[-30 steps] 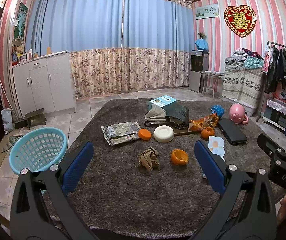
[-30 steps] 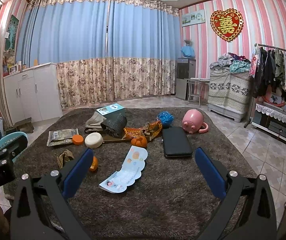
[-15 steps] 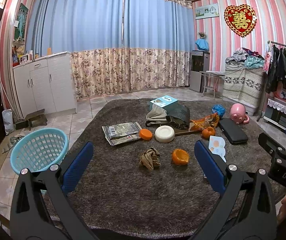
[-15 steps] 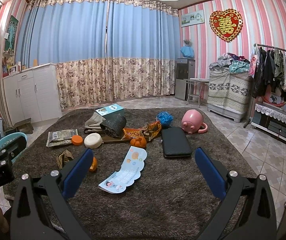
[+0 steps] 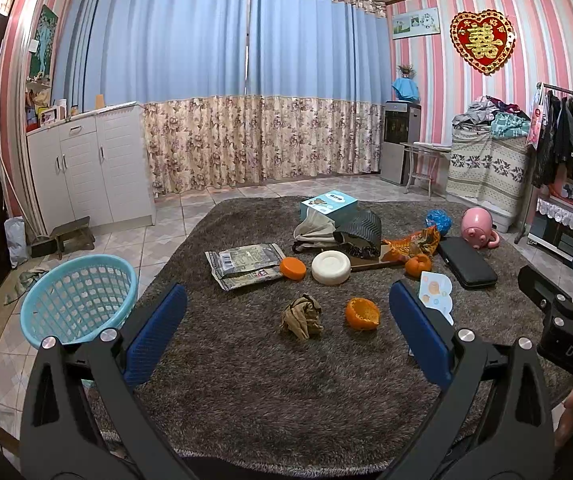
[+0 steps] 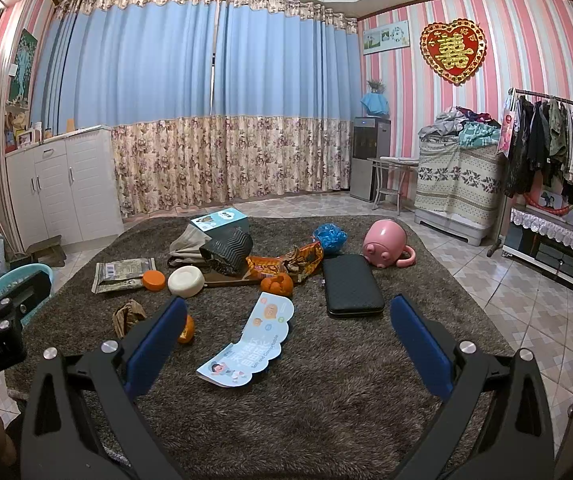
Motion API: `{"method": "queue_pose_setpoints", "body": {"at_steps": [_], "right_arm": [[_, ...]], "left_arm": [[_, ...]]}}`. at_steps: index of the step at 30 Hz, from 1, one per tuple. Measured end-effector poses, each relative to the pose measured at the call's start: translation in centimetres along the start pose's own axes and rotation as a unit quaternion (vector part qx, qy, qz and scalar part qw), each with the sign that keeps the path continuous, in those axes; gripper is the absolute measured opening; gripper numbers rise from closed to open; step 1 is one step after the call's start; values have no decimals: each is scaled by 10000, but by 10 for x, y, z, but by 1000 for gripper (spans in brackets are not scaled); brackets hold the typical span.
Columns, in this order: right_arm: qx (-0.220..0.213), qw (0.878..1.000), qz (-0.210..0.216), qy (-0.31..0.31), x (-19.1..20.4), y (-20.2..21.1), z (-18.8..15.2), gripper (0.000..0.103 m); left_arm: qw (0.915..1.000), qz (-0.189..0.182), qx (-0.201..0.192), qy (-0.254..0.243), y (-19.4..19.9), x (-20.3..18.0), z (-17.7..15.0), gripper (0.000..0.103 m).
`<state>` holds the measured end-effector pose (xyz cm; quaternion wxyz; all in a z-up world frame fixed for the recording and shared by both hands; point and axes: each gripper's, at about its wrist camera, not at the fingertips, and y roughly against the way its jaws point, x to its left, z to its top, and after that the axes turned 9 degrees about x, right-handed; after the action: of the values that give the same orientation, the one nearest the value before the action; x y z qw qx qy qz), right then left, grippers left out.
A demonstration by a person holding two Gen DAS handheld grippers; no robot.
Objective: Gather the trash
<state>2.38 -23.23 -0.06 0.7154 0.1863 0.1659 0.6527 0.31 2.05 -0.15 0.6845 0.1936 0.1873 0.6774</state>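
Trash lies on a brown shaggy rug [image 5: 270, 392]: a crumpled brown paper wad [image 5: 301, 317], an orange peel half [image 5: 362, 313], a flat printed wrapper [image 5: 244, 265], an orange snack bag [image 5: 412, 243] and a blue leaflet [image 6: 252, 340]. A light blue mesh basket [image 5: 76, 298] stands on the floor left of the rug. My left gripper [image 5: 286, 336] is open and empty, short of the paper wad. My right gripper [image 6: 286, 340] is open and empty over the leaflet.
The rug also holds an orange lid [image 5: 293, 268], a white round dish [image 5: 331, 267], a blue box [image 5: 328, 205], a black case [image 5: 466, 262], a pink pig mug [image 5: 479, 226] and a blue ball [image 5: 438, 221]. A white cabinet [image 5: 86, 168] is at left, a clothes rack [image 6: 558, 152] at right.
Both grippers have barely drifted; the scene shifted slightly. Nothing was grasped or released.
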Motion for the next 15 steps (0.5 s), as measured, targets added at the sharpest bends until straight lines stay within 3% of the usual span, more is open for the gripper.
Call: {"method": "queue_pose_setpoints", "body": {"at_steps": [15], "right_arm": [[0, 10000, -2, 4, 0, 1, 0, 99]], "left_arm": [[10000, 16, -1, 10, -2, 1, -1, 98]]}}
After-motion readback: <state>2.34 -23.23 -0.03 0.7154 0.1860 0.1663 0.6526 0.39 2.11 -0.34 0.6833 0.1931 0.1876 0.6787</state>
